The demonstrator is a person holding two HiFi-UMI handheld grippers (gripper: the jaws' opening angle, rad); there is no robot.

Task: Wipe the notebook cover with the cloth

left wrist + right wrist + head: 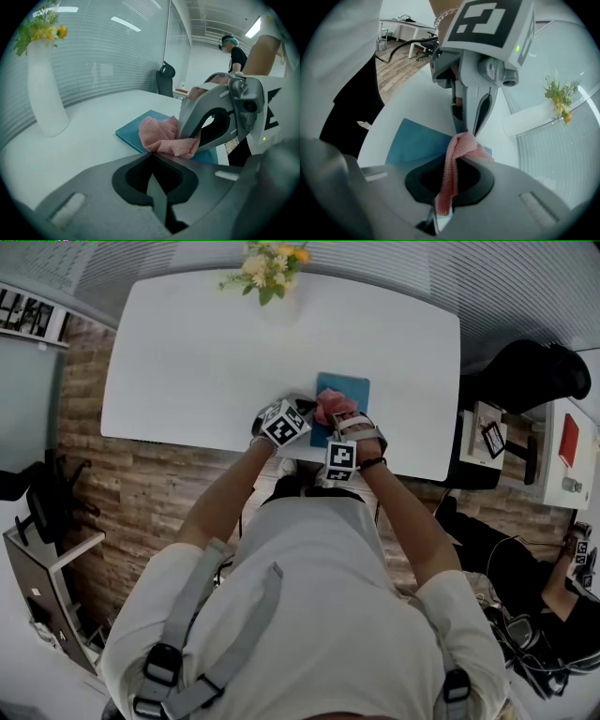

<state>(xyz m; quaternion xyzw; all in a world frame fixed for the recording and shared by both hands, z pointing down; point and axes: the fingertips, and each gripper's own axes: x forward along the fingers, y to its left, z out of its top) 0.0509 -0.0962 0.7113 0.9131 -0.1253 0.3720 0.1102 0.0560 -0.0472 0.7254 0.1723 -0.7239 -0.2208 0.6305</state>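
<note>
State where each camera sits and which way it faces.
Head view: on the head, looking steeply down at the white table; torso, both forearms show.
Left gripper view: on the left gripper, facing the pink mesh cloth on the teal notebook; a forearm shows.
Right gripper view: on the right gripper, facing the left one; shirt, wrist show.
Both gripper views share the cloth.

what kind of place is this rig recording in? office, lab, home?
Most likely an office or open workspace: a white table stands beside slatted blinds, with a black office chair and further desks behind, under a ceiling strip light.
</note>
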